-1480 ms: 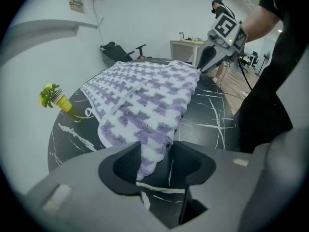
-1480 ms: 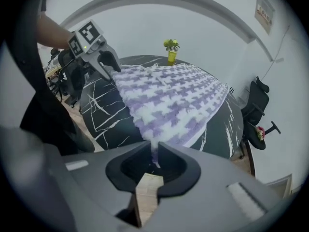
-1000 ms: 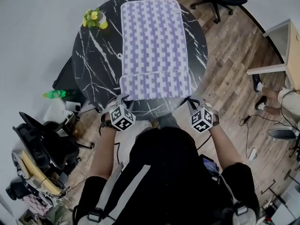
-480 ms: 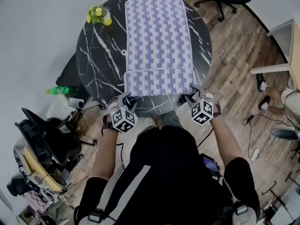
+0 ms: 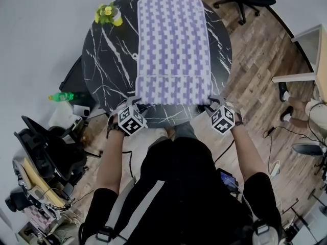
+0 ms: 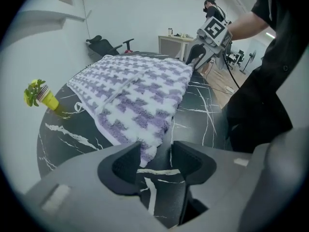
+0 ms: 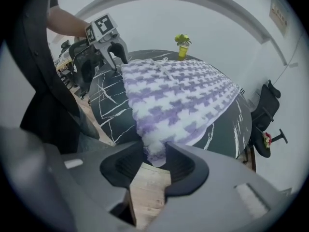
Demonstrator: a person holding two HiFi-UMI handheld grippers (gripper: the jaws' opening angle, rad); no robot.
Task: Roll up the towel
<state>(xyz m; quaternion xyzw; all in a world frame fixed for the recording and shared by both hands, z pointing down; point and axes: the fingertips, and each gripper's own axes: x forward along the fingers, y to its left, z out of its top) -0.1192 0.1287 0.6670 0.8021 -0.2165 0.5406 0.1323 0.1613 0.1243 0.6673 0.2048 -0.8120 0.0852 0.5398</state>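
— Purple and white checks, is that the towel (image 5: 173, 40)? Where does it lie?

— Flat on the black marbled bench (image 5: 104, 70), running lengthwise away from the person. The near end is turned over onto itself in one fold (image 5: 173, 90), which stops just short of the bench's near edge.

— And the left tongs (image 6: 155, 154)?

— At the fold's left corner, pointing steeply down. The jaws have just been opening. They stand partly apart, and the corner hangs between them against one pad, with a gap to the other. Nothing is gripped there.

— The right tongs (image 7: 154, 154)?

— At the fold's right corner, also tipped steeply down. These jaws have just been closing, and the fluffy corner fills the space between them, touching both pads. They pinch the towel. That corner reaches out past the bench's rim, with wooden floor (image 7: 145, 187) showing under the jaws.

— Anything else on the bench?

— A small yellow pot of flowers (image 5: 108, 15) near the far left rim, well apart from the towel.
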